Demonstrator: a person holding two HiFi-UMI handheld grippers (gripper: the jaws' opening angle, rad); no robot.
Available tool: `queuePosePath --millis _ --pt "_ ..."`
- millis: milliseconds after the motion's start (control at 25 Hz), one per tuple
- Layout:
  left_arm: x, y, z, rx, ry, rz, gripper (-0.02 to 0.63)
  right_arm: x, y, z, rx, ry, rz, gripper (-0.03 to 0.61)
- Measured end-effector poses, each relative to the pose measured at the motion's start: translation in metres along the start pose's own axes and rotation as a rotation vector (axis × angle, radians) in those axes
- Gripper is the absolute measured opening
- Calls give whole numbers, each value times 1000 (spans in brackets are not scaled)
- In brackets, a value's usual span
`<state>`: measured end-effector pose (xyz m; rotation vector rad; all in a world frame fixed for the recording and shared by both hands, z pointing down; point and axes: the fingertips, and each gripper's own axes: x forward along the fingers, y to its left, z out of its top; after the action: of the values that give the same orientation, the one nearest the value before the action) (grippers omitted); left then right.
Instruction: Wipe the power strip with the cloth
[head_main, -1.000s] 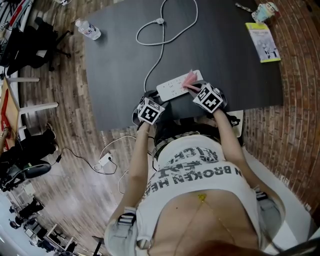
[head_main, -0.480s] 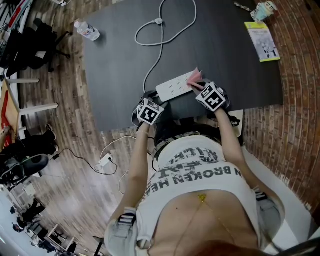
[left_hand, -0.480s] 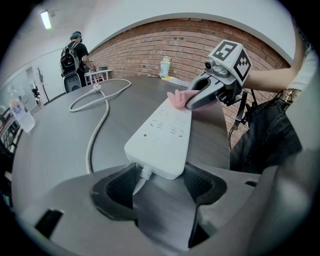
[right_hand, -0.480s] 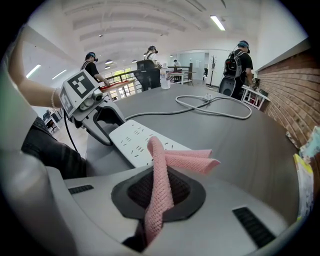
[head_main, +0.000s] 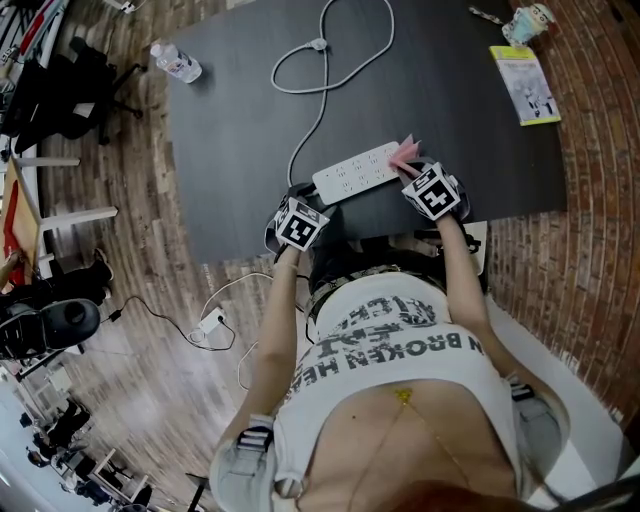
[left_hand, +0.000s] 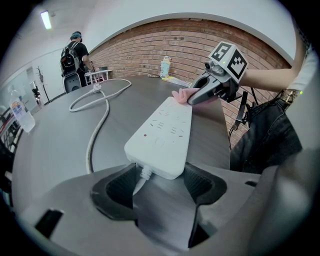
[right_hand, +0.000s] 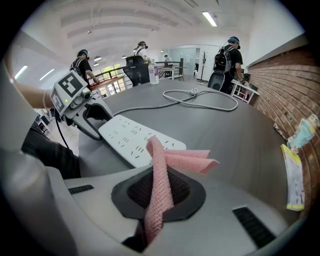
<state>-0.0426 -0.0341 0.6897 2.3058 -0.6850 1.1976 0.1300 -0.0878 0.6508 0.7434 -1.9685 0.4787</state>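
Observation:
A white power strip (head_main: 355, 172) lies on the dark table (head_main: 240, 120) near its front edge, and its white cable (head_main: 325, 60) loops away across the top. My left gripper (head_main: 316, 194) grips the strip's cable end (left_hand: 157, 160), with one jaw on each side of it. My right gripper (head_main: 409, 166) is shut on a pink cloth (head_main: 406, 152). The cloth (right_hand: 162, 165) sticks up from between the jaws and folds over at the strip's other end (right_hand: 132, 140). In the left gripper view, the right gripper (left_hand: 197, 95) sits at the strip's far end.
A water bottle (head_main: 176, 62) stands at the table's far left corner. A yellow-green booklet (head_main: 525, 85) and a small cup-like item (head_main: 528, 22) lie at the far right. Several people with backpacks stand beyond the table in both gripper views.
My right gripper has slid the pink cloth to the right along the strip to its far end. The left gripper and the strip have stayed put.

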Motion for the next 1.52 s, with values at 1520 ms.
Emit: queuePosePath --millis 1520 --pt "1 -2 -2 31 -8 42 281 -3 -6 -13 -92 160 58 17"
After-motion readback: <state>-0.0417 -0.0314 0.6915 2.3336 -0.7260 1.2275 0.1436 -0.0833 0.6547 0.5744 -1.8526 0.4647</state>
